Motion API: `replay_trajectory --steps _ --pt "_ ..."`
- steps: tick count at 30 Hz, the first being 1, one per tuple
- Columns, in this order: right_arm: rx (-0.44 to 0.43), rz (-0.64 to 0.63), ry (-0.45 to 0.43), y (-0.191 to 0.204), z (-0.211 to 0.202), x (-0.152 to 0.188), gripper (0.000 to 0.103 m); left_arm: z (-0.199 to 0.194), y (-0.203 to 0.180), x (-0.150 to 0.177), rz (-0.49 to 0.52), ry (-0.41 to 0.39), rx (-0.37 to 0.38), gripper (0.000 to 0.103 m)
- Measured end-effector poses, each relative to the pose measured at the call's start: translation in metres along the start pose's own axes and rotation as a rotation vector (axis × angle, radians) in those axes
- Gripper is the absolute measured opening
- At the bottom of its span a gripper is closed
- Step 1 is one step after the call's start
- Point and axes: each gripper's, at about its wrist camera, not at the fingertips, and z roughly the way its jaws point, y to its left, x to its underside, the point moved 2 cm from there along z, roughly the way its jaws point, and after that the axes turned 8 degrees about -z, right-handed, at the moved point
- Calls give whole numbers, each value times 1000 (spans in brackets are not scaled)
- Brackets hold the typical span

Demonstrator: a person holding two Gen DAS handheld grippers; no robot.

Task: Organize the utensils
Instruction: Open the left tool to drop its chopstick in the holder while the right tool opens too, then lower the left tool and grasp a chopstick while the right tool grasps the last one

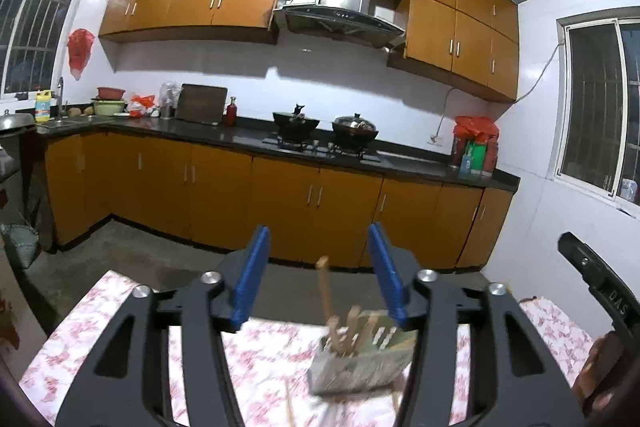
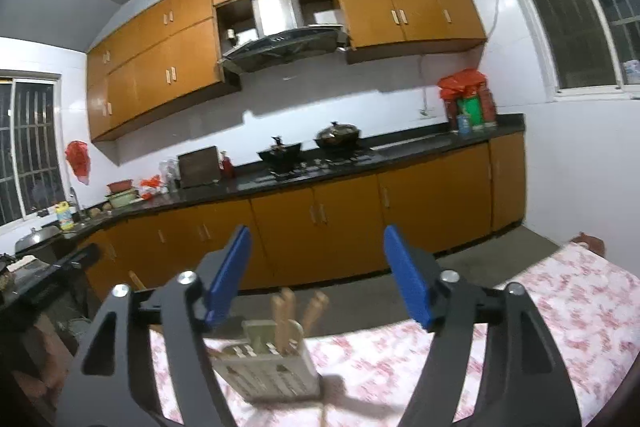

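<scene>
A pale slotted utensil holder stands on a table with a pink floral cloth. Several wooden sticks poke up out of it, blurred. My left gripper is open above and just behind the holder; the tallest stick shows in the gap, but neither blue pad touches it. In the right wrist view the same holder sits below and left of centre with its wooden handles upright. My right gripper is open wide over it, with nothing pressed between its pads.
A thin loose stick lies on the cloth in front of the holder. The other gripper's black body shows at the right edge. Beyond the table are a concrete floor, orange cabinets and a dark counter with two woks.
</scene>
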Motion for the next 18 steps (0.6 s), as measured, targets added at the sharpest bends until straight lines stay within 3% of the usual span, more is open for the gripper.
replay_trajectory --steps 4,10,18 --pt "60 5 81 -20 -12 31 75 -18 24 19 -1 55 -42 61" --pt "77 31 313 -36 -4 104 73 -20 60 69 -24 193 -117 63" --pt "-83 15 629 7 7 198 26 -8 75 140 -3 392 -180 63"
